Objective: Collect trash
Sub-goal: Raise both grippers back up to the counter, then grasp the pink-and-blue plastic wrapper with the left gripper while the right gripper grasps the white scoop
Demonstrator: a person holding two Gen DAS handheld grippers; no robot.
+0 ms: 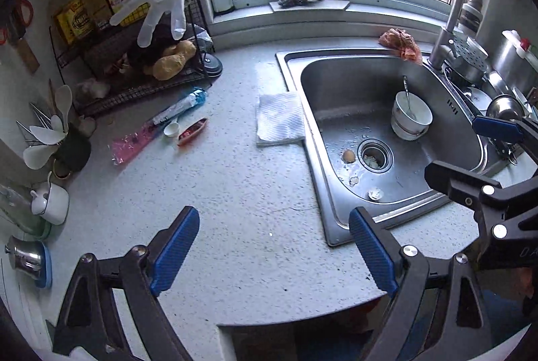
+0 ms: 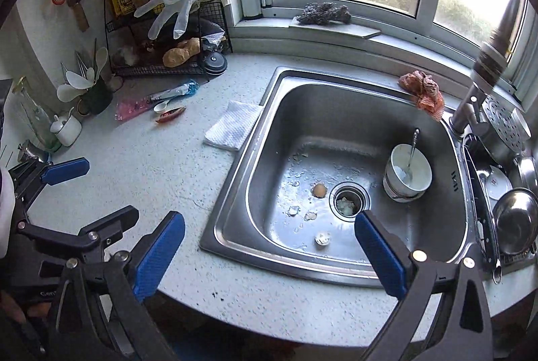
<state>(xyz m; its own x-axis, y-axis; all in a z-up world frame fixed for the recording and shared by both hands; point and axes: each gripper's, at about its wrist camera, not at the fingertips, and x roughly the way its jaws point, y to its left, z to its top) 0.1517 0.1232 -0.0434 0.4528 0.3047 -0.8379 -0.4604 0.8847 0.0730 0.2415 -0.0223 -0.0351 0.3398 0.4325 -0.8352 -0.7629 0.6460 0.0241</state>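
Observation:
Eggshell pieces lie on the sink floor: a brown half shell [image 2: 319, 190] by the drain, pale bits [image 2: 293, 210] and a white shell [image 2: 323, 239] near the front; the brown one also shows in the left wrist view [image 1: 348, 156]. Wrappers lie on the counter: a pink one [image 1: 131, 144], a blue-tipped tube [image 1: 183, 105] and a red one [image 1: 192, 132]. A folded paper towel [image 1: 279, 120] lies beside the sink. My left gripper [image 1: 274, 255] is open and empty above the counter. My right gripper [image 2: 270, 255] is open and empty over the sink's front edge.
A steel sink [image 2: 255, 132] holds stacked white bowls with a spoon [image 2: 407, 176]. An orange rag [image 2: 422, 90] lies at the sink's back rim beside the tap [image 1: 454, 11]. Metal dishes [image 2: 514, 219] stand at the right. A wire rack [image 1: 134, 58] with bottles and gloves stands back left.

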